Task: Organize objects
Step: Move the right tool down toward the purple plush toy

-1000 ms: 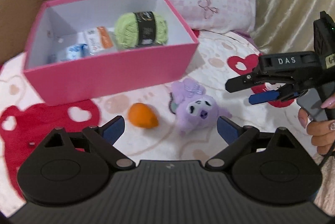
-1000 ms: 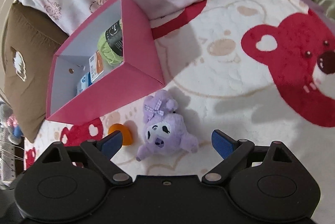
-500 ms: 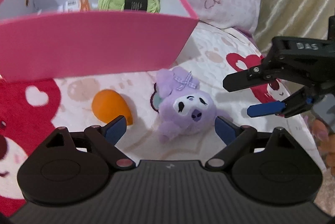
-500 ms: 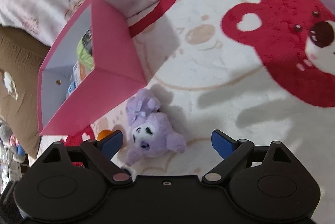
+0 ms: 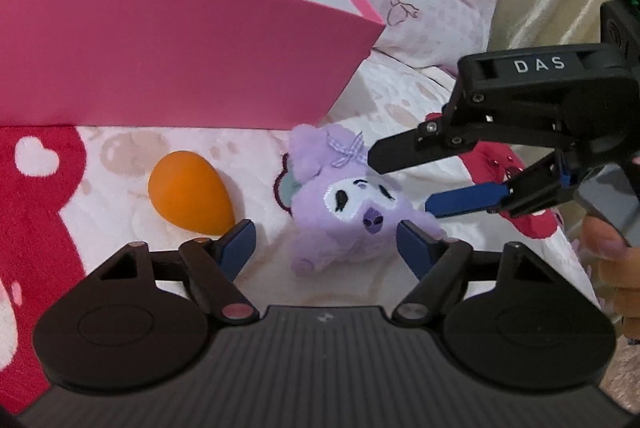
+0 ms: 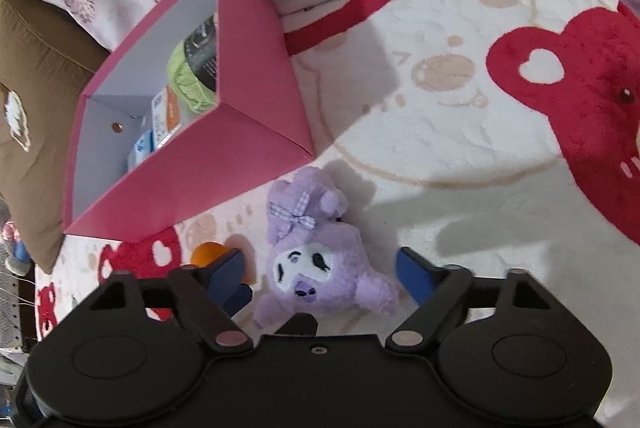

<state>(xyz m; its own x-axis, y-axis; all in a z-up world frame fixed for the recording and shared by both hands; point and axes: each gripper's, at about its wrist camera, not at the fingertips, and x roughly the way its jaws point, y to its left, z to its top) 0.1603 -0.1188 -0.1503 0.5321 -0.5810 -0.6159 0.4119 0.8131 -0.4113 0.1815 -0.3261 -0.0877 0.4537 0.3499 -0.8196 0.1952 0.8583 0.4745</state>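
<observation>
Left wrist view: the left hand-held gripper (image 5: 326, 244) is hanging open, straddling the purple plush (image 5: 348, 204) lying on the bed blanket (image 5: 120, 188) beside the orange egg (image 5: 188, 194), below the pink box (image 5: 180, 52).

Right wrist view: the right hand-held gripper (image 6: 320, 272) is gaping open with the plush directly between its fingers, body running diagonally; it seems nearer.

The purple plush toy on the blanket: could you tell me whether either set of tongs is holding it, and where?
Nothing is held. The purple plush toy lies on the blanket between the open right tongs, untouched; the left tongs are open too.
</observation>
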